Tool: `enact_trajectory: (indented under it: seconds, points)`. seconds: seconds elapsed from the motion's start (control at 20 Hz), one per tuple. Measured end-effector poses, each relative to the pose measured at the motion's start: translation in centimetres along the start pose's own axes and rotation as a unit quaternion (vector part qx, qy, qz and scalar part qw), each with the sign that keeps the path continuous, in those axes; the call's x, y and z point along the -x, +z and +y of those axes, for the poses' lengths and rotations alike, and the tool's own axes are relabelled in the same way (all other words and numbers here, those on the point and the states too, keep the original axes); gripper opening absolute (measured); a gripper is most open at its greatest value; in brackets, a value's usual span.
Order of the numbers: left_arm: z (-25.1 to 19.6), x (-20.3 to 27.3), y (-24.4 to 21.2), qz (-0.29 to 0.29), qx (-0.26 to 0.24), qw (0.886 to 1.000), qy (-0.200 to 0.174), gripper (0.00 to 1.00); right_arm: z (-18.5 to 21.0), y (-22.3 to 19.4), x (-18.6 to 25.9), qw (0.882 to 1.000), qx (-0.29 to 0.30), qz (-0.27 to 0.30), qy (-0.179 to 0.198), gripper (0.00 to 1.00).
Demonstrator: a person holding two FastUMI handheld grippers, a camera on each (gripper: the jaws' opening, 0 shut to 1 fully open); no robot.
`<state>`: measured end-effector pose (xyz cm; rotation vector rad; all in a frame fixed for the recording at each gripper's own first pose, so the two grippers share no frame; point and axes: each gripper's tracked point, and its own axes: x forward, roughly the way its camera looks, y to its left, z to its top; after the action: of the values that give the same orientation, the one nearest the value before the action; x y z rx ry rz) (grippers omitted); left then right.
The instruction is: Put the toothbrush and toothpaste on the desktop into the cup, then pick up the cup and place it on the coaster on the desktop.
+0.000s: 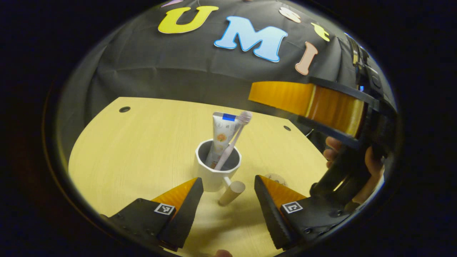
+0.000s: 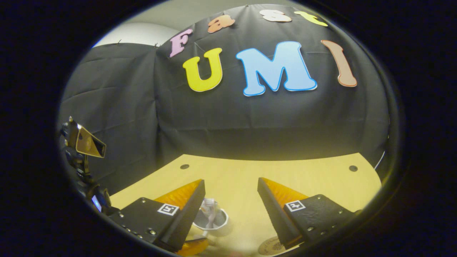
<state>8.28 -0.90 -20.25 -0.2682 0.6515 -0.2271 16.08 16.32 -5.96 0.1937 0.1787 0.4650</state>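
Note:
In the left gripper view a white cup [image 1: 214, 171] stands upright on the wooden desktop [image 1: 142, 153]. Inside it the toothpaste tube [image 1: 222, 134] and a pale pink toothbrush [image 1: 237, 134] lean side by side. The cup's wooden handle [image 1: 232, 192] points toward me, between the fingers of my open left gripper [image 1: 228, 181], which touch nothing. The round coaster [image 1: 275, 177] peeks out just right of the cup. My right gripper [image 1: 314, 103] hovers high at the right, held by a hand [image 1: 357, 171]. Its own view shows the right gripper [image 2: 231, 184] open above the cup [image 2: 216, 221], with the coaster [image 2: 271, 246] at the bottom edge.
The desktop has small round holes near its back corners [image 1: 124, 109] [image 2: 353, 168]. The black cloth wall [image 2: 250, 117] closes the back. A dark stand with a tan piece [image 2: 87, 146] rises at the left of the right gripper view.

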Motion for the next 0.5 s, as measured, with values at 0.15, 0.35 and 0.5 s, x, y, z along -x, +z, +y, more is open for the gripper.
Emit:
enact_trajectory:
  seconds: [0.15, 0.35, 0.5]
  points:
    - [-0.3, -0.9, -0.5, 0.023, 0.011, 1.0, 0.016, 0.94, -2.0, 1.4, 1.3, 1.0, -0.006, -0.001, -0.019, 0.93]
    - [0.0, -1.7, -1.2, 0.054, 0.02, 0.997, 0.045, 0.93, -5.0, 2.5, 2.8, 0.999, -0.009, -0.004, -0.044, 0.93]
    - [0.5, -3.0, -2.0, 0.095, 0.029, 0.993, 0.068, 0.94, -7.6, 1.9, 3.7, 0.997, 0.006, 0.011, -0.071, 0.93]
